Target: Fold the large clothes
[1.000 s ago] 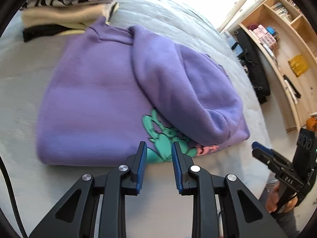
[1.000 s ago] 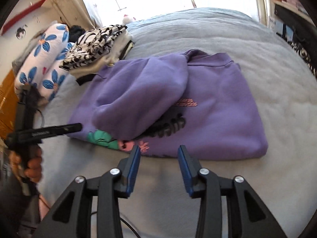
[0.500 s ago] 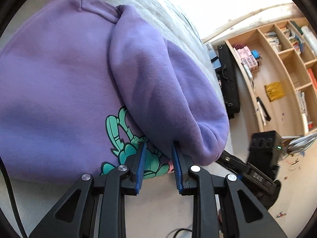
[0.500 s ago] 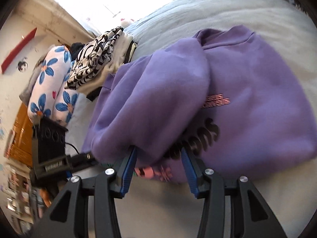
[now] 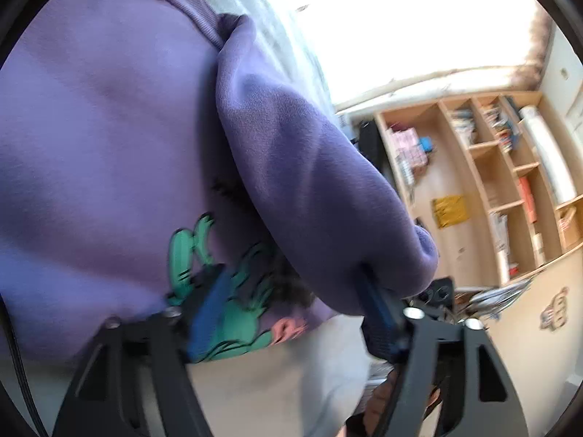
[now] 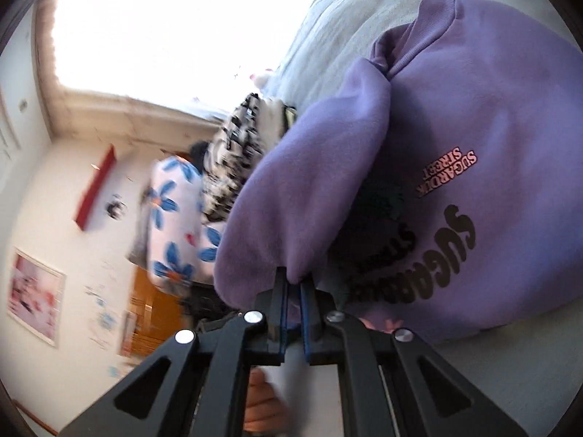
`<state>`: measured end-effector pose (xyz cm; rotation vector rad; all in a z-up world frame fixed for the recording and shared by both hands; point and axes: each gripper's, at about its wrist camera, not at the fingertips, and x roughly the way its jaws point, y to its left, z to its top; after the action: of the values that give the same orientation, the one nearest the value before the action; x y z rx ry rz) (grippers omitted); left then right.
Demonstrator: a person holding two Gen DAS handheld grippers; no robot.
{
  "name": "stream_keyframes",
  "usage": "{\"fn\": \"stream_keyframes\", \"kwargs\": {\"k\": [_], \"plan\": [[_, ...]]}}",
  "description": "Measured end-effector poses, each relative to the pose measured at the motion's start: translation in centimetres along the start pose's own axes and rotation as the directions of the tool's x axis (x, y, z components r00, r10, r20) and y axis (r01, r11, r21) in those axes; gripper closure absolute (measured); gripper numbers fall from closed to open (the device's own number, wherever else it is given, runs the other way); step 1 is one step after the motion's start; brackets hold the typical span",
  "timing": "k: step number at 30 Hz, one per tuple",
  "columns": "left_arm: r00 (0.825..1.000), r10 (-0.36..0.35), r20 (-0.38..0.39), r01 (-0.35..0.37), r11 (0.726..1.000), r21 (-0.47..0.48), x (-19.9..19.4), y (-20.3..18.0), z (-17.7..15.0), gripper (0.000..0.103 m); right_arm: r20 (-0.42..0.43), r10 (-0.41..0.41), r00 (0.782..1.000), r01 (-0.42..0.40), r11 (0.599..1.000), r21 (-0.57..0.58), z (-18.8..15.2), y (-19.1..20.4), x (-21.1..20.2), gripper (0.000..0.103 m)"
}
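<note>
A purple sweatshirt (image 5: 102, 138) with a green and pink print lies on the grey bed, one sleeve (image 5: 309, 189) folded across its front. My left gripper (image 5: 291, 298) is open wide, its fingers straddling the sleeve's cuff end at the hem. In the right wrist view the same sweatshirt (image 6: 510, 153) shows black and pink lettering. My right gripper (image 6: 294, 291) is shut on the lower edge of the folded sleeve (image 6: 309, 189).
The grey bed (image 5: 277, 382) runs under the sweatshirt. A stack of folded clothes (image 6: 247, 145) and a blue-flowered pillow (image 6: 175, 218) lie beyond it. Wooden shelves (image 5: 510, 182) stand off the bed's right side.
Both grippers moved in close to the sleeve's end. The right gripper closed on the sleeve's edge. The left gripper opened wider around the cuff.
</note>
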<state>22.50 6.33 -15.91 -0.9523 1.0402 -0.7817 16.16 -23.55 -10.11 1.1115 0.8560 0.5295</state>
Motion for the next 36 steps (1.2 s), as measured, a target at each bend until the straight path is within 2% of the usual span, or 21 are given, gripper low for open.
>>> {"fn": "stream_keyframes", "kwargs": {"k": [2,4,7,8,10,11,12,16,20,23,30,34,35,36], "plan": [[0.997,-0.066,0.033,0.067,0.998,-0.023,0.1,0.1,0.2,0.017,-0.005,0.009,1.000,-0.009,1.000,0.010,0.2,0.1,0.0,0.098],[0.989,-0.131,0.063,0.133,0.990,-0.042,-0.1,0.0,0.5,0.016,-0.010,-0.003,1.000,0.003,1.000,0.010,0.3,-0.1,0.1,0.098],[0.962,-0.241,0.129,0.252,0.965,-0.072,-0.7,0.1,1.2,0.017,-0.016,-0.046,0.999,0.046,0.999,0.006,0.3,-0.6,0.4,0.098],[0.957,-0.251,0.143,0.263,0.963,-0.067,-1.2,0.1,1.3,0.020,-0.021,-0.053,0.998,0.053,0.999,0.011,0.2,-1.0,0.5,0.098],[0.958,-0.232,0.169,0.240,0.970,-0.028,-1.6,-0.7,1.6,0.029,-0.031,-0.056,0.998,0.057,0.998,0.025,0.0,-1.6,0.7,0.098],[0.959,-0.226,0.169,0.232,0.973,-0.015,-2.0,-1.0,1.7,0.040,-0.036,-0.052,0.998,0.053,0.998,0.033,-0.1,-1.9,0.9,0.098],[0.963,-0.216,0.159,0.219,0.976,-0.001,-1.9,-1.3,1.9,0.044,-0.040,-0.043,0.998,0.045,0.998,0.043,-0.2,-2.1,1.0,0.098],[0.981,-0.160,0.110,0.162,0.987,-0.009,-1.2,-1.0,1.8,0.042,-0.027,-0.010,1.000,0.012,0.997,0.071,-0.3,-2.4,0.8,0.098],[0.988,-0.135,0.076,0.138,0.990,-0.028,-1.2,0.2,1.3,0.037,-0.005,0.017,1.000,-0.017,0.997,0.072,0.3,-1.4,0.3,0.098],[0.986,-0.144,0.085,0.148,0.989,-0.031,-1.2,0.4,0.9,0.032,0.008,0.044,0.999,-0.044,0.997,0.068,1.0,-0.3,0.1,0.098],[0.972,-0.202,0.116,0.212,0.974,-0.076,-1.4,1.5,1.7,0.013,0.009,0.136,0.991,-0.136,0.986,0.096,1.3,0.7,0.3,0.098],[0.963,-0.245,0.115,0.258,0.960,-0.110,-0.4,1.8,1.9,0.013,-0.005,0.114,0.993,-0.113,0.987,0.118,0.8,0.0,0.9,0.098],[0.963,-0.237,0.125,0.251,0.962,-0.109,-0.1,1.4,1.9,0.017,-0.010,0.091,0.996,-0.090,0.989,0.120,0.7,-0.4,0.9,0.098],[0.966,-0.218,0.136,0.233,0.967,-0.102,-0.1,1.1,2.0,0.030,-0.013,0.058,0.998,-0.056,0.992,0.115,0.6,-0.8,0.9,0.098]]}}
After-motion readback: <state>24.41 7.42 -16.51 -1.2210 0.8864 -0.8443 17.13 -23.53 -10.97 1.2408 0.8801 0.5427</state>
